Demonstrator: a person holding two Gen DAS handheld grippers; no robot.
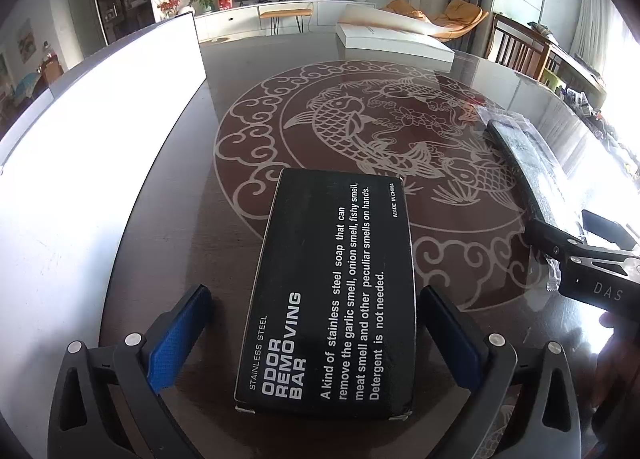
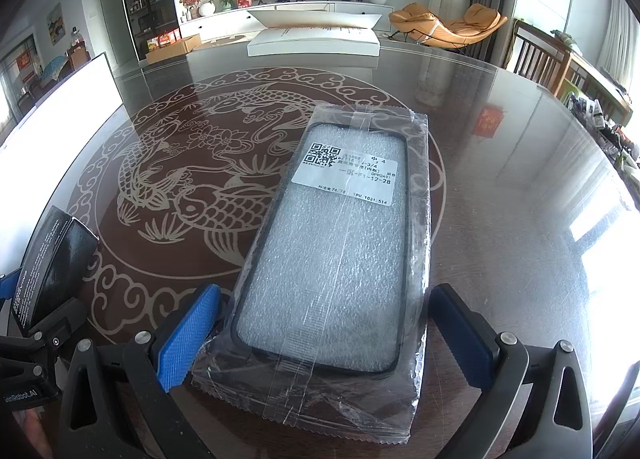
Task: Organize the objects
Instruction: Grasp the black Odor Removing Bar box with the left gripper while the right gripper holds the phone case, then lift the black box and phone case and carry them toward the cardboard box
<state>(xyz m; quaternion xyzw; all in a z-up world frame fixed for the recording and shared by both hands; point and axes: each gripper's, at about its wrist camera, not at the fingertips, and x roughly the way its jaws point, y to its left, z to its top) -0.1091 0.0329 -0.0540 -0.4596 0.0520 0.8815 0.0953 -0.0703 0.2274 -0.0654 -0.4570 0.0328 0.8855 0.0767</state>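
Note:
A black box marked "Odor Removing Bar" (image 1: 332,291) lies between the blue pads of my left gripper (image 1: 316,335). The right pad touches its side; a gap shows at the left pad. The box looks lifted off the table, also in the right wrist view (image 2: 52,259). A phone case in a clear plastic bag (image 2: 336,255) sits between the pads of my right gripper (image 2: 324,335), which press on the bag's edges. In the left wrist view the bag (image 1: 528,167) is held in the air at the right.
The round glass table (image 2: 500,179) has a fish pattern. A white open box (image 2: 314,39) stands at the far edge. A large white panel (image 1: 92,131) stands at the left. Chairs (image 2: 540,59) are at the right.

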